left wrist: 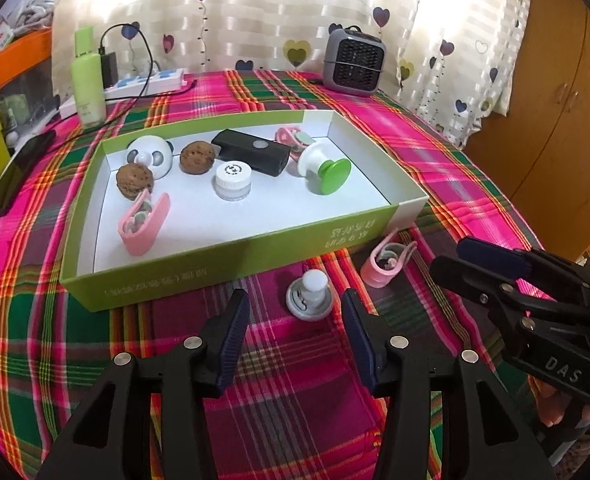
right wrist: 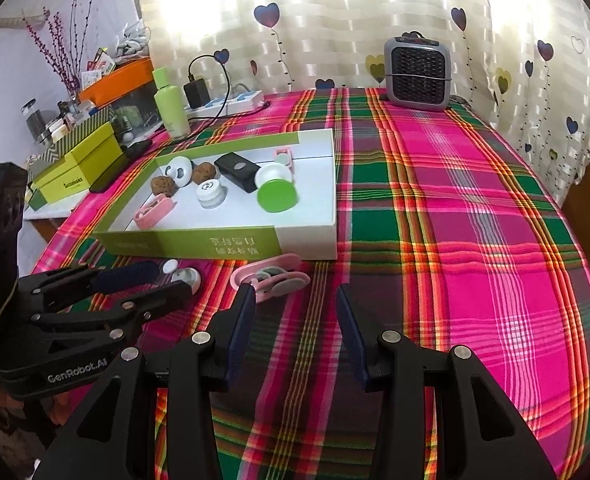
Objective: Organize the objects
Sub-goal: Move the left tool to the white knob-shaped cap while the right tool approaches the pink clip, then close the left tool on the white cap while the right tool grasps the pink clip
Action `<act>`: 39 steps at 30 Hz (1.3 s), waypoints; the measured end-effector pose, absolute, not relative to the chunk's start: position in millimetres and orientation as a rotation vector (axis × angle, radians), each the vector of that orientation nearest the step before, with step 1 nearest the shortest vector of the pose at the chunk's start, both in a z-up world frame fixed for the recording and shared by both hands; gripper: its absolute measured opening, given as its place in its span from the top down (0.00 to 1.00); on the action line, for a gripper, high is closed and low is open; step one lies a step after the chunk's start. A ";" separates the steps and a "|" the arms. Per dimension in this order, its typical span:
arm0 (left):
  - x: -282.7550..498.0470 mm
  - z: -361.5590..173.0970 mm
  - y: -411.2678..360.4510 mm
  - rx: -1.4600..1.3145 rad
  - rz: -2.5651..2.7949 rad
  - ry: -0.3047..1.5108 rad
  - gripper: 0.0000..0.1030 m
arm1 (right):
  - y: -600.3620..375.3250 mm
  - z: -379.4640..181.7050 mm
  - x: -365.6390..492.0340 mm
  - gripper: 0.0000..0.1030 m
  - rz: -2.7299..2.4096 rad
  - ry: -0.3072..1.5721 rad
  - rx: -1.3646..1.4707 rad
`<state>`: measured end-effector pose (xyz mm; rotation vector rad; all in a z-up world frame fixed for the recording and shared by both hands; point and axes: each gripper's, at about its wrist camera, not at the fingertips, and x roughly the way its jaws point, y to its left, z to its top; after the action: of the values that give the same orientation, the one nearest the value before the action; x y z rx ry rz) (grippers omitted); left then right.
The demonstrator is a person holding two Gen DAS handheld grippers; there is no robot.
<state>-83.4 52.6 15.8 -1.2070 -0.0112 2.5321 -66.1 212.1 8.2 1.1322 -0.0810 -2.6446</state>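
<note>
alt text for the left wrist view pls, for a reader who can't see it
The left gripper hangs open over a small white and grey knob on a plaid tablecloth, just before a shallow green box holding two walnuts, a jar, a black case and pink clips. Another pink clip lies beside the knob, and the right gripper reaches in, empty, from the right.
</note>
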 end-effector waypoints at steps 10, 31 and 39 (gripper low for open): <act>-89.0 10.8 55.5 -1.223 2.549 0.016 0.55 | 207.3 4.7 -69.0 0.58 -2.624 -0.068 1.150; -87.6 9.7 24.5 -1.239 2.608 -0.098 0.71 | 187.0 4.3 -71.5 0.58 -2.653 -0.031 1.188; -84.7 9.3 18.6 -1.237 2.603 -0.130 0.71 | 173.8 5.3 -79.7 0.58 -2.708 -0.047 1.204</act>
<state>-84.7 18.6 9.3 -1.2368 -0.1300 2.6026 -79.7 173.8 5.3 1.2044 -0.0474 -2.7079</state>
